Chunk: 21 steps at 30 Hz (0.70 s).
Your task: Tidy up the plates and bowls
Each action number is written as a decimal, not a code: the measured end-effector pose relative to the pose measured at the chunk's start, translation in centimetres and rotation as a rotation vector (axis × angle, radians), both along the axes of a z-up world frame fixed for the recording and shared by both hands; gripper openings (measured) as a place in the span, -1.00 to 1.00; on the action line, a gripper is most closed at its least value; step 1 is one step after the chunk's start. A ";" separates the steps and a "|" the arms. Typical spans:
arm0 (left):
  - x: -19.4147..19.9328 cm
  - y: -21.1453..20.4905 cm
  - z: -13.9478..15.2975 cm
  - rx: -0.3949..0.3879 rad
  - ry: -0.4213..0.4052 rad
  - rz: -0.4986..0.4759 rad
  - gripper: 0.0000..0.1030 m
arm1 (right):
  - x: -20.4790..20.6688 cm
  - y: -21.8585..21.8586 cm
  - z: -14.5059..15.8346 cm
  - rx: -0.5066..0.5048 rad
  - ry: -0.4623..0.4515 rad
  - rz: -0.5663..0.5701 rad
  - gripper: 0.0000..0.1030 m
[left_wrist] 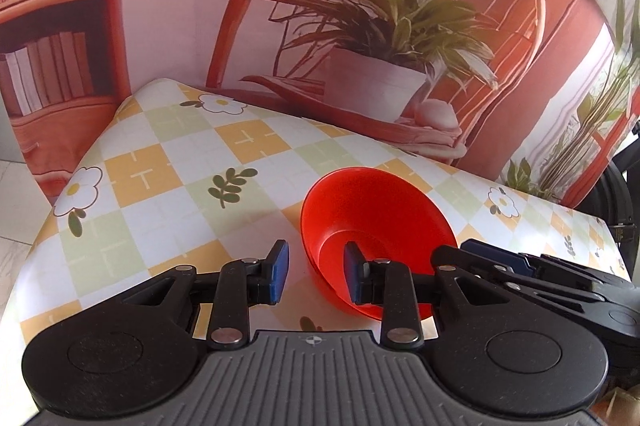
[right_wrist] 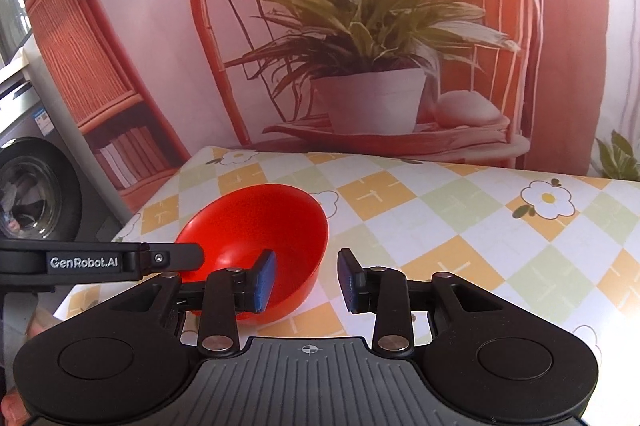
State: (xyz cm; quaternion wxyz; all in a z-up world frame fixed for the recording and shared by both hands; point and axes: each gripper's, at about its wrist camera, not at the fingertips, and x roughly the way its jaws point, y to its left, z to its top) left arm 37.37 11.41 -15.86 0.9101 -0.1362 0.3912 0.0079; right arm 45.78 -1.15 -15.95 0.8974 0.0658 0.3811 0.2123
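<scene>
A single red bowl (left_wrist: 372, 210) sits on the checked tablecloth (left_wrist: 168, 162), near the table's front. My left gripper (left_wrist: 316, 270) is open and straddles the bowl's left rim: its right pad (left_wrist: 354, 276) is inside the bowl and its left pad (left_wrist: 280, 266) is outside. In the right wrist view the same bowl (right_wrist: 256, 222) lies low and left. My right gripper (right_wrist: 306, 278) is open across the opposite rim, with its left pad (right_wrist: 266, 278) inside and its right pad (right_wrist: 348, 280) outside. Neither pair of pads presses the rim. No plates are in view.
The table (right_wrist: 460, 210) ends at a printed backdrop (right_wrist: 360, 66) of a chair and a potted plant. Its left edge (left_wrist: 48, 210) drops to a tiled floor. A washing machine (right_wrist: 32, 206) stands to the left. The right gripper's black frame (left_wrist: 540, 270) crowds the bowl's right side.
</scene>
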 end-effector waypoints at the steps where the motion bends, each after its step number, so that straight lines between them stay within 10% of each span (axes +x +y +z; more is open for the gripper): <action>1: 0.0 -0.1 -0.1 0.003 0.002 -0.005 -0.47 | 0.1 0.2 -0.2 -0.013 -0.001 -0.001 -0.38; 21: -0.4 -0.5 -0.4 -0.016 0.012 -0.037 -0.67 | 0.2 0.3 -1.2 0.012 0.052 -0.005 -0.70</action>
